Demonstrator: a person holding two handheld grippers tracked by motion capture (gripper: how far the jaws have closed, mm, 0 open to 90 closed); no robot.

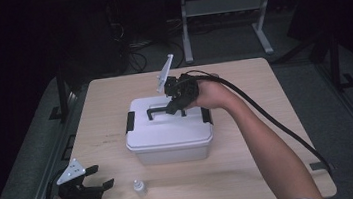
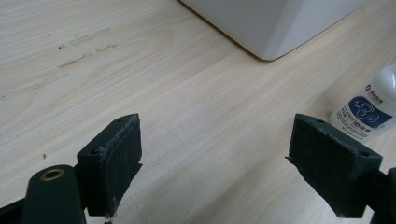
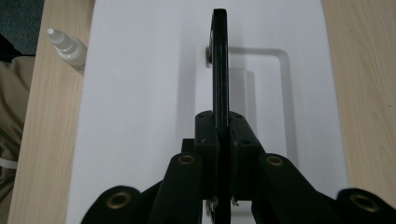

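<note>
Now the right gripper (image 1: 174, 105) is clamping the black handle (image 1: 155, 113) of the white box (image 1: 168, 135), and in the right gripper view its jaws are pressing flat on both sides of the thin handle (image 3: 220, 60), which is standing up on edge from the lid (image 3: 140, 93). The box is sitting in the middle of the table (image 1: 253, 171), with black latches at its two short ends. The handle is running along the long axis of the box, left to right in the high view, and the box is lying with this long side facing the person. The left gripper (image 1: 96, 181) is resting near the front left edge of the table with its jaws wide apart and nothing between them; a small bottle (image 1: 139, 187) is standing just beside it. Probably the main risk is in lifting: the grip is sitting at one end of the handle rather than at its middle, so the box could be tilting or swinging when it is rising. If the latches are not holding, the lid alone could be coming up. A sideways pull could also be sliding the box toward the bottle and knocking it over.
</note>
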